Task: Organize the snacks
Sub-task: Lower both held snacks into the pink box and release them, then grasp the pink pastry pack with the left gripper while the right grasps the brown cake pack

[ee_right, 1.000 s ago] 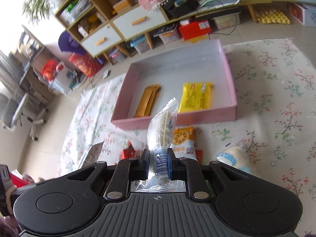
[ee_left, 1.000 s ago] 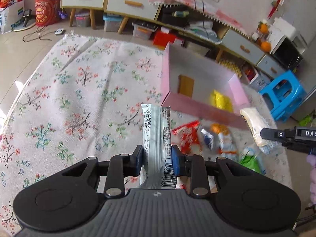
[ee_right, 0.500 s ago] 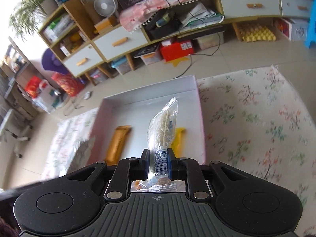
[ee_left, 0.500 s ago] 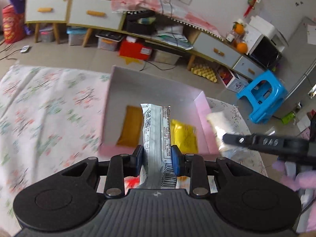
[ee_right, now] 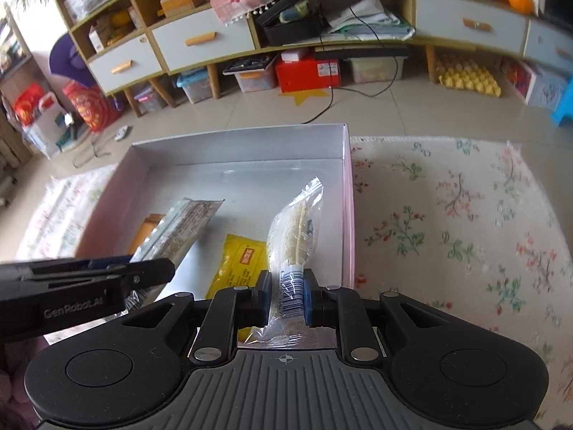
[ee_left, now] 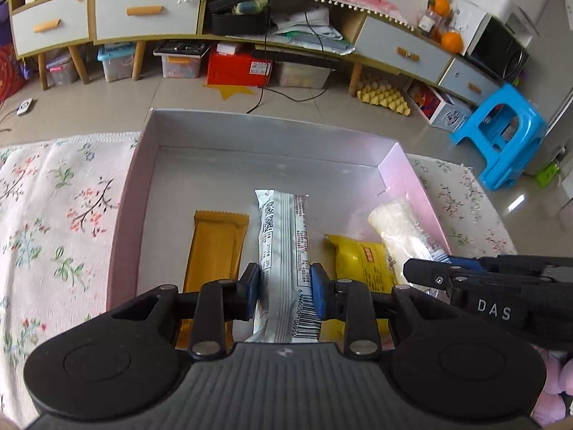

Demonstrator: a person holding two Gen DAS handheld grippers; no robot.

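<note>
My left gripper (ee_left: 285,291) is shut on a long silver-white snack bar (ee_left: 284,251), held over the pink box (ee_left: 127,215). My right gripper (ee_right: 286,297) is shut on a clear packet of pale wafers (ee_right: 292,236), above the box's right side (ee_right: 348,215). On the box floor lie an orange-brown bar (ee_left: 215,247) and a yellow packet (ee_left: 361,259). The left wrist view shows the right gripper (ee_left: 422,272) with its clear packet (ee_left: 401,231) at the right. In the right wrist view, the left gripper (ee_right: 157,268) and its silver bar (ee_right: 175,229) sit at the left.
The box sits on a floral cloth (ee_right: 447,222) that reaches the tiled floor. Behind it stands a low cabinet (ee_left: 143,10) with drawers, storage bins and a red box (ee_left: 240,68) under it. A blue stool (ee_left: 501,132) stands at the right.
Both grippers have carried their snacks from above the loose pile on the cloth forward to over the pink box, and sunk a little. Neither grip has changed.
</note>
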